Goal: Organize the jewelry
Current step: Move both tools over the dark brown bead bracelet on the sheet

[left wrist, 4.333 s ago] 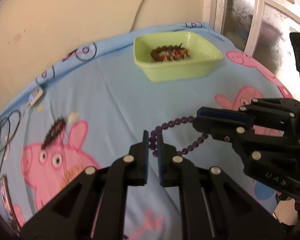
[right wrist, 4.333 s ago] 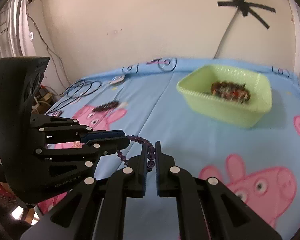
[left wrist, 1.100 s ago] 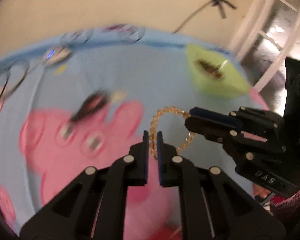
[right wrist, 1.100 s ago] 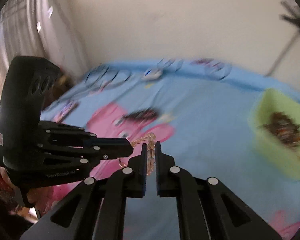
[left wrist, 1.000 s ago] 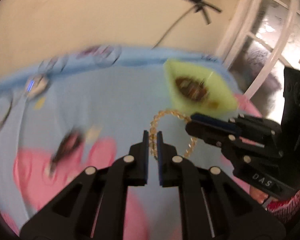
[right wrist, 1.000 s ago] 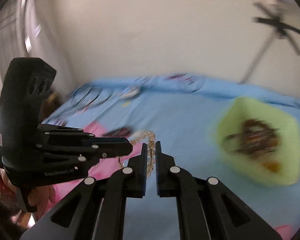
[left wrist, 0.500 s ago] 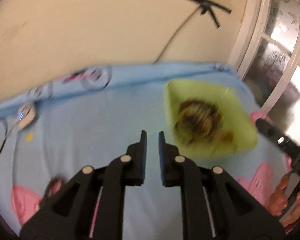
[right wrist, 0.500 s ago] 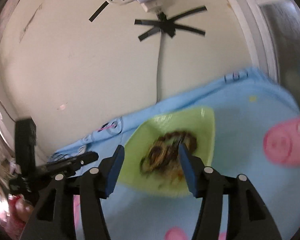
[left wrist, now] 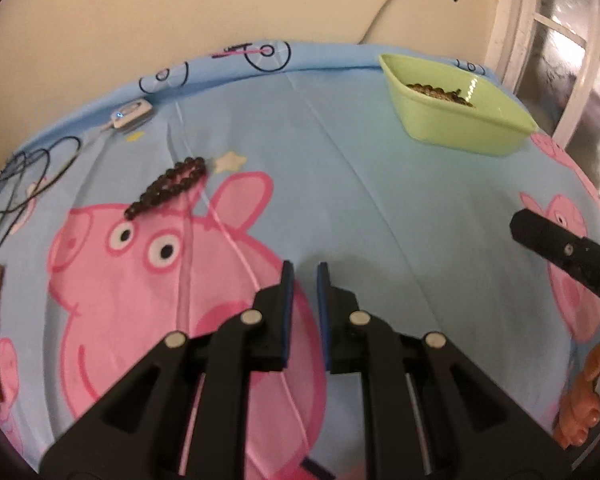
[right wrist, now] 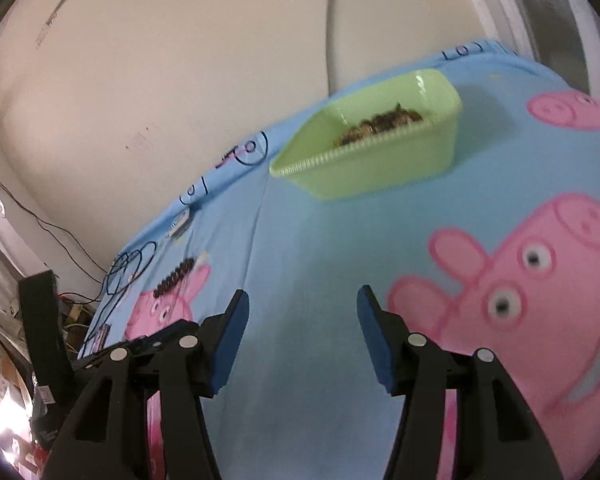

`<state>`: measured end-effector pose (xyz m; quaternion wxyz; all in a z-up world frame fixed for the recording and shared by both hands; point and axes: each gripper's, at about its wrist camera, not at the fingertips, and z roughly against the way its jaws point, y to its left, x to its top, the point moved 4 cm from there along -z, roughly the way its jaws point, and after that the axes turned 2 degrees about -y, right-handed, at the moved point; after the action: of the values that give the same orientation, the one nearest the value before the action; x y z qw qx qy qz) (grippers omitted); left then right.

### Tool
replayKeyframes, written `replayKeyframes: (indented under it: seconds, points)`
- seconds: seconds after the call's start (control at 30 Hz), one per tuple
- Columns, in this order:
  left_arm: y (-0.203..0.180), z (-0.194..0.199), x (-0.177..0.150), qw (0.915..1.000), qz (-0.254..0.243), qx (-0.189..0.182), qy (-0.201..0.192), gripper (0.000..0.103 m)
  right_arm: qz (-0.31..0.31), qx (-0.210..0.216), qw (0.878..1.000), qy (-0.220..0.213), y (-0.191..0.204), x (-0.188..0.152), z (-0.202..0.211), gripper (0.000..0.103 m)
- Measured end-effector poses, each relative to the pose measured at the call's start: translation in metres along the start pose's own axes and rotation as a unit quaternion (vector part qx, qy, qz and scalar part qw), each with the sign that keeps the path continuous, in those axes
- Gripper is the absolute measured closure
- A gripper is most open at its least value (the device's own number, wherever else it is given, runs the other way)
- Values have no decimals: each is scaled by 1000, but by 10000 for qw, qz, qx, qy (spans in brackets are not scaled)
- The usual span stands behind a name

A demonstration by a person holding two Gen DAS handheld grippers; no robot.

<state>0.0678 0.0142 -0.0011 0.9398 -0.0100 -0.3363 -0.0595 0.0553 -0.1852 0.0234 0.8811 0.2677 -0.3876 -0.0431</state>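
My left gripper [left wrist: 305, 276] is almost closed and holds nothing. My right gripper [right wrist: 302, 312] is wide and holds nothing. Beads fill the green bowl [left wrist: 460, 120]; a dark bracelet [left wrist: 166, 187] lies on the blue sheet [left wrist: 340, 184].

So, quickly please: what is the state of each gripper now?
Left gripper: nearly closed, narrow gap, holding nothing.
Right gripper: open wide, empty.

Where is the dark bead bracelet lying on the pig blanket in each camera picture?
Left wrist view: dark bead bracelet lies upper left, above the pig's head.
Right wrist view: it shows small, at left, on a pig's ear.
Shared landmark: the green bin.
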Motion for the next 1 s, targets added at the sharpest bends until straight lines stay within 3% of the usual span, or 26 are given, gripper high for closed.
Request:
replayKeyframes:
  seconds: [0.23, 1.0]
  points:
    - [-2, 11, -11, 9996, -141, 140, -223, 92, 193, -200, 9996, -30, 11, -13, 3, 71]
    - [0, 11, -13, 9996, -69, 117, -229, 92, 2, -185, 9998, 60, 4, -13, 0, 71]
